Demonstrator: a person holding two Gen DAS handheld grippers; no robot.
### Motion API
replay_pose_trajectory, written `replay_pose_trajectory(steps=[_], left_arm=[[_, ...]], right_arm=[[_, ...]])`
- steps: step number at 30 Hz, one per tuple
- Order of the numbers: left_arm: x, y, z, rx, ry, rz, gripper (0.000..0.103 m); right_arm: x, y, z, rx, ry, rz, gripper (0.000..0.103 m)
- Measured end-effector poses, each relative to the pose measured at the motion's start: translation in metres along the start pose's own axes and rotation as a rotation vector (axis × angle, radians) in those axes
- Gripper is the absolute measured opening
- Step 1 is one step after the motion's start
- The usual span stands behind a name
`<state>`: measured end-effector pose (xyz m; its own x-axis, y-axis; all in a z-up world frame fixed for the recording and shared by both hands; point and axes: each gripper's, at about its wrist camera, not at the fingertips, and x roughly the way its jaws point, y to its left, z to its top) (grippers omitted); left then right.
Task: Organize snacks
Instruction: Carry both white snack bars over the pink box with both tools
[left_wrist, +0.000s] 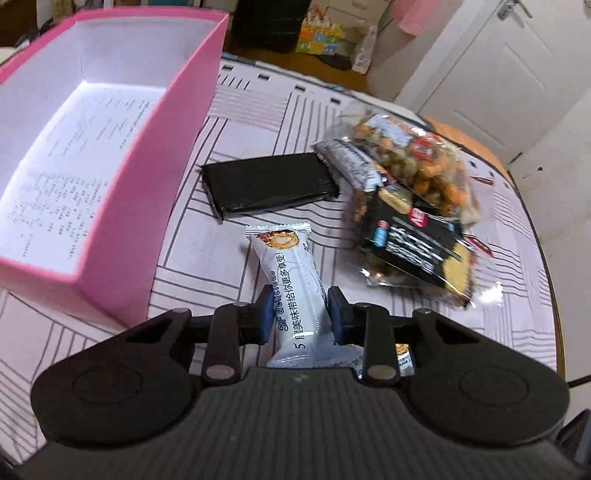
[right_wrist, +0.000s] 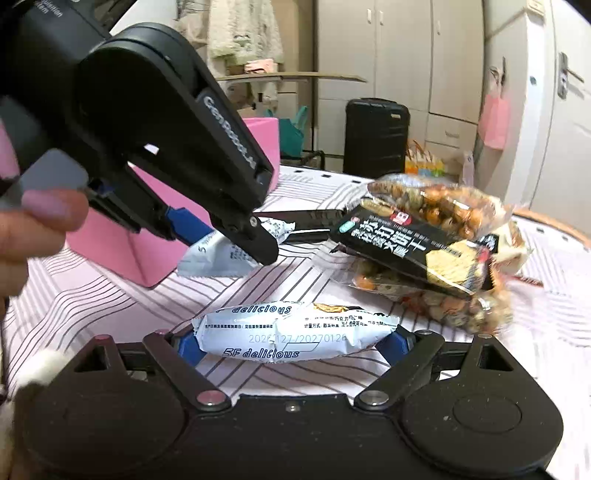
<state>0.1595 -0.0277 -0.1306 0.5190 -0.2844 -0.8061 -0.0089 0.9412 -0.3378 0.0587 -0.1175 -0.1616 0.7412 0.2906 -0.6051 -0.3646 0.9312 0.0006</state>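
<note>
**Snacks beside the pink box, one white pack in each gripper**

Snacks lie scattered on a striped tablecloth (left_wrist: 207, 251), to the right of a large pink box (left_wrist: 122, 221) that stands open, its white inside showing faint printed text. In the right wrist view the same pink box (right_wrist: 122, 254) sits behind the left gripper, on the cloth (right_wrist: 110, 295).

Largest of the loose items is a clear bag of mixed coated nuts (left_wrist: 417, 158), resting at the far right of the pile; the right wrist view shows it as a bag of orange and green pieces (right_wrist: 443, 206). A black cracker pack (left_wrist: 417, 243) with white lettering leans on top of it, tilted, seen also from the right (right_wrist: 410, 247). A flat black bar (left_wrist: 266, 184) lies just beside the box wall, apart from the pile, with a small grey wrapped bar (left_wrist: 351, 162) touching its far end.

The left gripper (left_wrist: 297, 314) has its blue pads pinching a white wafer pack (left_wrist: 291, 291) across its width, the pack pointing away from the camera. In the right wrist view that gripper (right_wrist: 236, 240) is raised above the cloth with the pack (right_wrist: 218, 258) held in its tips.

The right gripper (right_wrist: 291, 341) clamps a second white pack (right_wrist: 291, 332), marked "5F delicious", by its two ends, crosswise, low over the cloth.
</note>
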Motion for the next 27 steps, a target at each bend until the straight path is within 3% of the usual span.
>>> replay_pose_trajectory(steps=[6,13,18,27], left_arm=[[-0.033,-0.003,-0.010,0.041,0.003,-0.011,0.029],[-0.068,0.001,-0.027,0.110,0.043,0.039,0.029],[-0.089,0.019,-0.034,0.074,0.111,-0.043,0.029],[-0.147,0.043,-0.033,0.094,0.081,-0.032,0.029]], right_arm=[[-0.027,-0.010,0.010,-0.023,0.033,0.020,0.093],[-0.056,-0.020,0.027,-0.045,0.093,0.051,0.093],[-0.073,-0.007,0.031,-0.075,0.124,0.079,0.093],[-0.090,0.029,0.092,-0.263,0.126,0.223,0.093]])
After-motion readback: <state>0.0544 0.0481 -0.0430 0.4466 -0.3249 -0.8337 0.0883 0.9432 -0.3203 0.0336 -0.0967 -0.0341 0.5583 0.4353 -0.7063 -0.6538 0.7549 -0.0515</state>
